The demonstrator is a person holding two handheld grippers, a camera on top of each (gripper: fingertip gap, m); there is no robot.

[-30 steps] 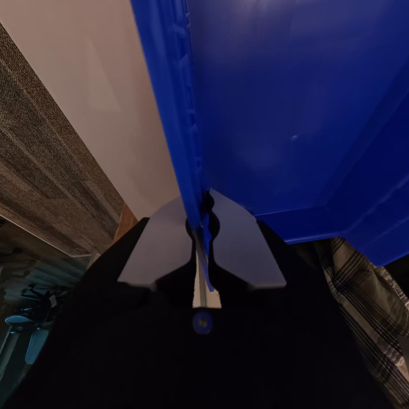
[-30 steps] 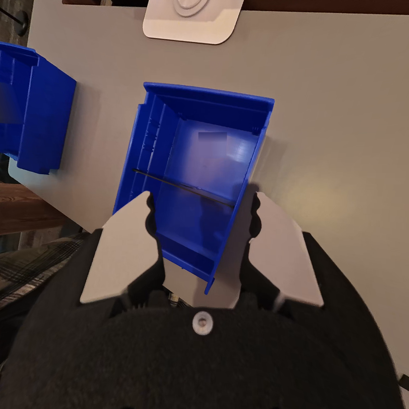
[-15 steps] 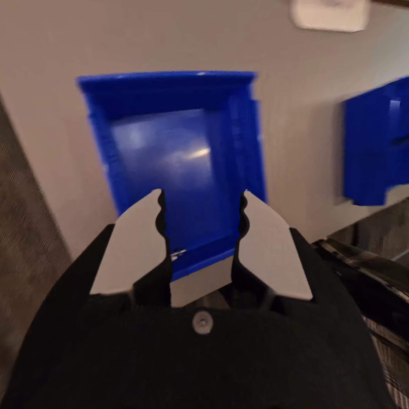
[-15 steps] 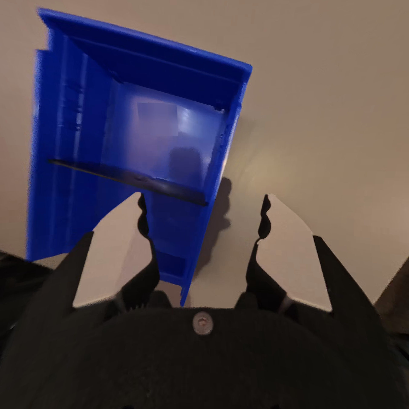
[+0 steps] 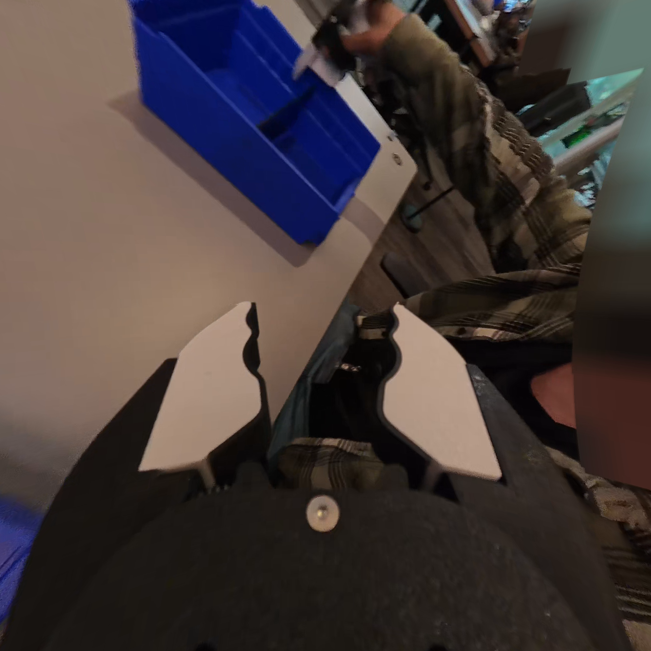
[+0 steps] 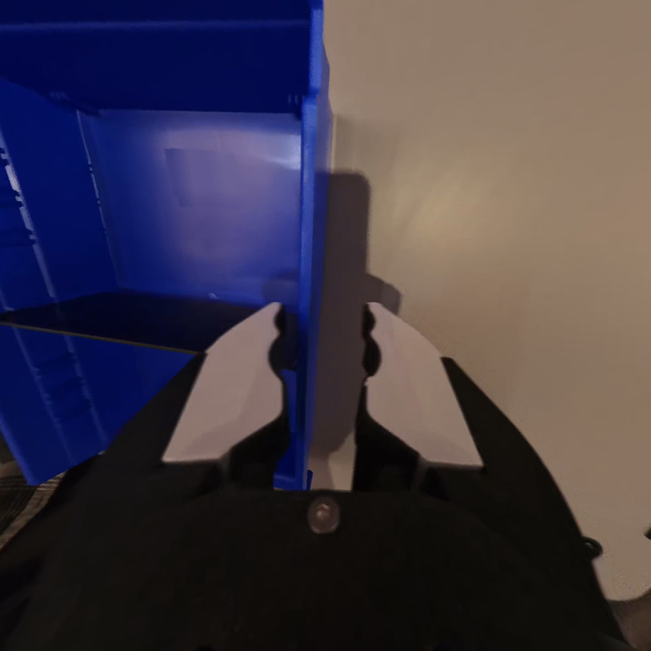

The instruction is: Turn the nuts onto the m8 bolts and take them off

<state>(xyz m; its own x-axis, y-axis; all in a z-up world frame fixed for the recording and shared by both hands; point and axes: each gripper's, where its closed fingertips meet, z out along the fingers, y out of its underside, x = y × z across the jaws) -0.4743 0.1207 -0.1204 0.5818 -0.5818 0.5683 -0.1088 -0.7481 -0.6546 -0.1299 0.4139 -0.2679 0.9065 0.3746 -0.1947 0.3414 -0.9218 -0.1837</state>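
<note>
Pale grey bench (image 5: 105,246) filled both views, its corner and edge giving way to dim, blurred room clutter in the left wrist view. At the left gripper (image 5: 324,313) the fingers (image 5: 218,384) stood spread and empty, hanging over the bench edge with a plaid shirt (image 5: 510,310) behind them. Farther off, a blue bin (image 5: 225,130) sat on the bench near its corner, a dark divider (image 5: 285,112) across its inside. Above it the right gripper (image 5: 317,65) showed only as a smear at the end of a plaid sleeve (image 5: 458,98).

In the right wrist view, the right gripper (image 6: 322,310) had its fingers (image 6: 239,380) parted astride the blue bin's (image 6: 141,211) right wall, one inside, one outside, neither clearly touching it. No nuts or bolts could be made out anywhere, and motion blur hid any fine marks. A faint rectangular patch (image 6: 197,176) on the bin floor was unreadable.
</note>
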